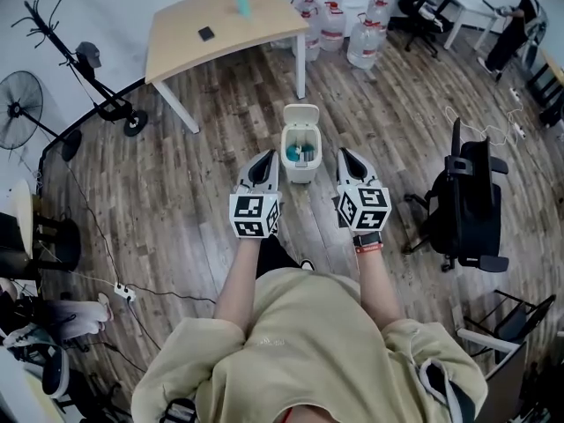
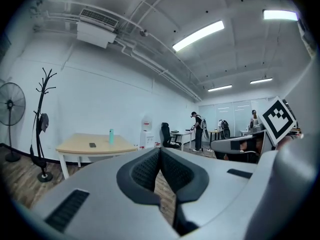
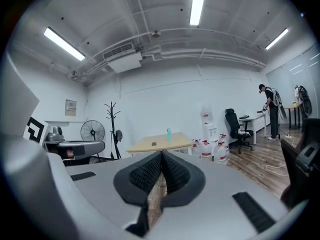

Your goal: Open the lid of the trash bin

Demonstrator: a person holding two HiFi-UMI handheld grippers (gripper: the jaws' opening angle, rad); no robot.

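The left gripper has its jaws pressed together, the ribbed dark pads meeting at the tips, with nothing between them. The right gripper is the same: its pads touch along their front edge and grip nothing. Both are held level side by side over the wooden floor, each with its marker cube toward the person. Just ahead of the jaw tips, in the gap between the two grippers and touching neither, stands the white trash bin. Its lid is raised at the far edge, and teal things lie inside the open mouth. To the right of the right jaws, well apart, is a black office chair. Farther ahead and to the left of the left jaws stands a pale wooden table. It carries an upright teal bottle and a small dark flat thing. Clear water jugs are grouped on the floor beyond the right jaws, beside the table's leg. Far left are a coat stand and a standing fan. At the far right a person stands at another desk.
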